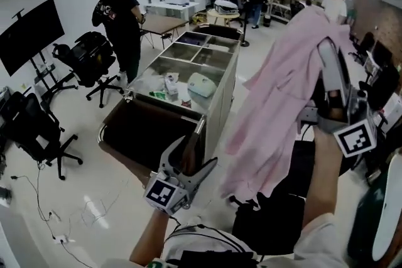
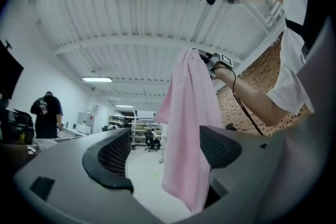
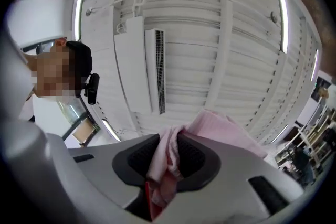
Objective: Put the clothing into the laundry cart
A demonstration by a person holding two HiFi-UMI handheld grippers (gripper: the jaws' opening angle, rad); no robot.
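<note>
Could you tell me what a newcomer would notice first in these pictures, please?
The pink garment, pinched in the right tongs and held high at the right of the head view, dominates. Below it to the left stands the dark laundry cart, with the open left tongs nearer the camera.

Pink garment (image 1: 282, 97): pale thin cloth, hanging long and loosely bunched in mid-air, from the upper right of the head view down to lower centre. Laundry cart (image 1: 125, 157): dark open-topped bin, brown rim, on the floor left of centre, apart from the cloth.
</note>
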